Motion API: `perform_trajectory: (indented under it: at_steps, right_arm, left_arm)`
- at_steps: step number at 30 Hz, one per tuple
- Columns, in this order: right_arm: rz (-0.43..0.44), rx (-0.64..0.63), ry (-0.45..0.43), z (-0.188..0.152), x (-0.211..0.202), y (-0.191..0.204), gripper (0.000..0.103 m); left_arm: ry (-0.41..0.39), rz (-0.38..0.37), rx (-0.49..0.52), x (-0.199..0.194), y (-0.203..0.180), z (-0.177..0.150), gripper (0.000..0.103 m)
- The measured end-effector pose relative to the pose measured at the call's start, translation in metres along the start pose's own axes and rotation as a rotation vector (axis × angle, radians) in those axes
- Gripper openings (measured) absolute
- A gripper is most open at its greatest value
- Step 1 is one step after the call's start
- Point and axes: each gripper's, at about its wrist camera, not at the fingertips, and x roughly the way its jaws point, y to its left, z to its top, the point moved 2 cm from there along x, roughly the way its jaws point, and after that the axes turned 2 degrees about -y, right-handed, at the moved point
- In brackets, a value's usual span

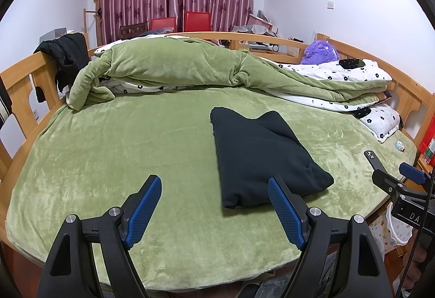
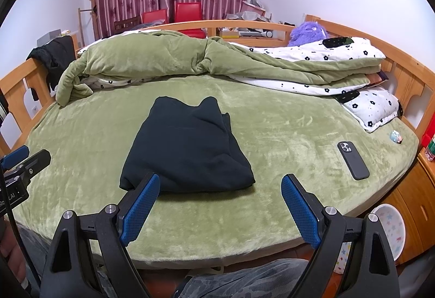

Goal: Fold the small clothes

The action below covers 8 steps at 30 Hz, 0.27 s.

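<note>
Lengthwise, folded dark garment on green bed, long axis toward duvet.

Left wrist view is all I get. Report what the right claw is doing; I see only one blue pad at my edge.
Observer: The right claw is open and empty, held just in front of the folded black garment.
Operator: Identify the dark thing half hidden behind that claw.
Observer: It is a phone in a dark case, lying camera side up on the green blanket, apart from the garment.
Operator: Name what sits below the bed edge there.
Observer: A round, open white bin with coloured stars, next to a wooden cabinet.
</note>
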Motion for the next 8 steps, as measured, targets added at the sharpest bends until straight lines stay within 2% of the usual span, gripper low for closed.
perform_trajectory:
  at_steps: [8]
  right_arm:
    - [0.001, 0.0, -0.001, 0.0003, 0.0, 0.0, 0.09]
  left_arm:
    - [0.005, -0.002, -0.003, -0.0043, 0.0, 0.0015, 0.079]
